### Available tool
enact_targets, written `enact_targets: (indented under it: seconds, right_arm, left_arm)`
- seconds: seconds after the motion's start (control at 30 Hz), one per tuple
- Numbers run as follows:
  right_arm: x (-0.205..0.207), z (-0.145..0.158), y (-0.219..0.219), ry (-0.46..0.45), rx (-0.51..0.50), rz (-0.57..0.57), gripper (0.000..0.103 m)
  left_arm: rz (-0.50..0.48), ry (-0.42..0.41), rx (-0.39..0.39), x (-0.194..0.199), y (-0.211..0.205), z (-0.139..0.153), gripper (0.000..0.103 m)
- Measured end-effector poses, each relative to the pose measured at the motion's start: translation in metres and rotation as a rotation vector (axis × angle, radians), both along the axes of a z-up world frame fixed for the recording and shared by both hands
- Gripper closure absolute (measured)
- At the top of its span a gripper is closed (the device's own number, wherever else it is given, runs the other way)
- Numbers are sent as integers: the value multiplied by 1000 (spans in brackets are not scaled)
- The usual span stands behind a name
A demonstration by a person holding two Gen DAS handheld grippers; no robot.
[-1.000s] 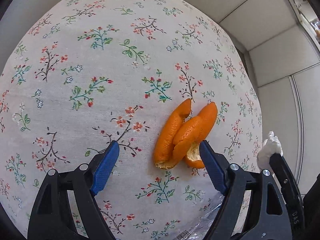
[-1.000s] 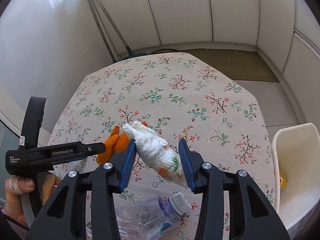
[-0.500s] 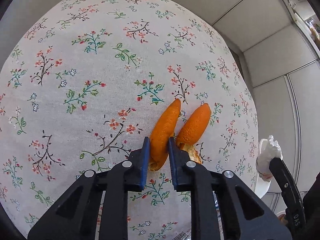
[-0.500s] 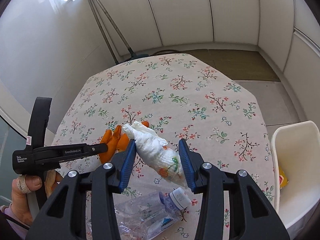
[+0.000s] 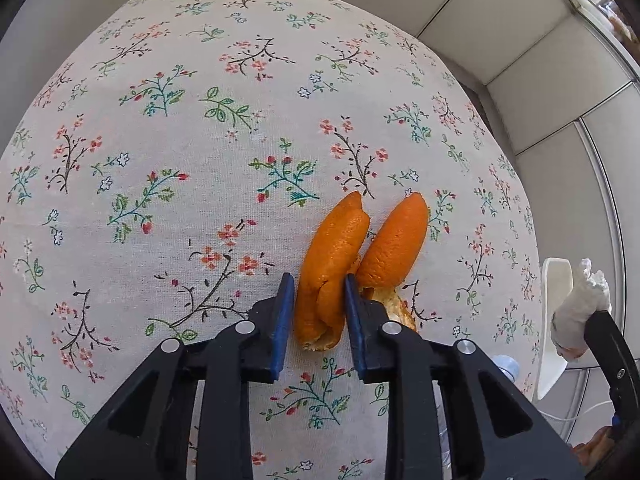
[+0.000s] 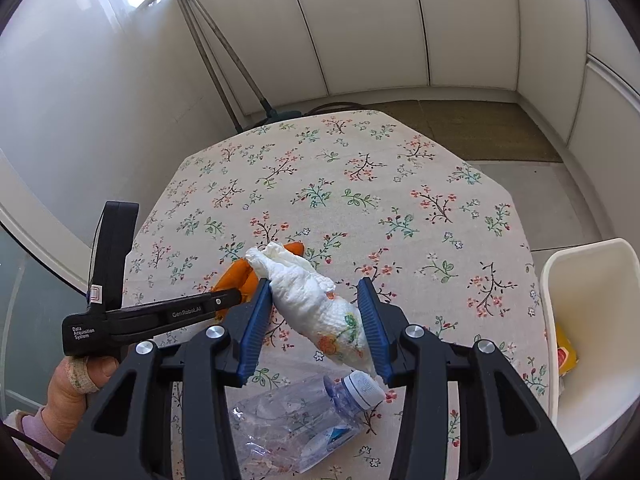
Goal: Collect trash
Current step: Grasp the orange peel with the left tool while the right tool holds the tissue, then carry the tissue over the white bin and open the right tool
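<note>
Two grippers | left gripper jaws just closed, now pinching orange peel | right gripper still clamps tissue wad

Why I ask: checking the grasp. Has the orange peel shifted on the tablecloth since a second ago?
Yes. The orange peel, now pinched by the left gripper, has been squeezed leftward against the tablecloth flowers.

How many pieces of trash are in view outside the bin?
3: orange peel pinched in the left gripper, crumpled tissue between the right gripper's pads, crushed plastic bottle lying on the tablecloth. Others may sit outside the views.
</note>
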State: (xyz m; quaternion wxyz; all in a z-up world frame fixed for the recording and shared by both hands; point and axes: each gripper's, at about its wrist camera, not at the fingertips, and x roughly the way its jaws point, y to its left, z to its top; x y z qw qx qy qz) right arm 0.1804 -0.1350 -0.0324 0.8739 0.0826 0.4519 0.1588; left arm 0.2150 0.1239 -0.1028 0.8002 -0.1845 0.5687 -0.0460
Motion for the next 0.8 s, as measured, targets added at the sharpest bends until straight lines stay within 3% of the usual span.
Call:
enact_targets:
  seconds: [0.1,0.47,0.8]
  right_arm:
    - [-2,2,-3,-4,5,-5,59]
    - [-12,15,-15,-37,21,-27,59]
    - [-28,27,-45,-76,48,-94,59]
  left_arm:
    - [-2,-29,-6,-2,-2,5,88]
    - [111,-93,-78,-21,22,33,88]
    - [126,-200,-66,-51,22,69,88]
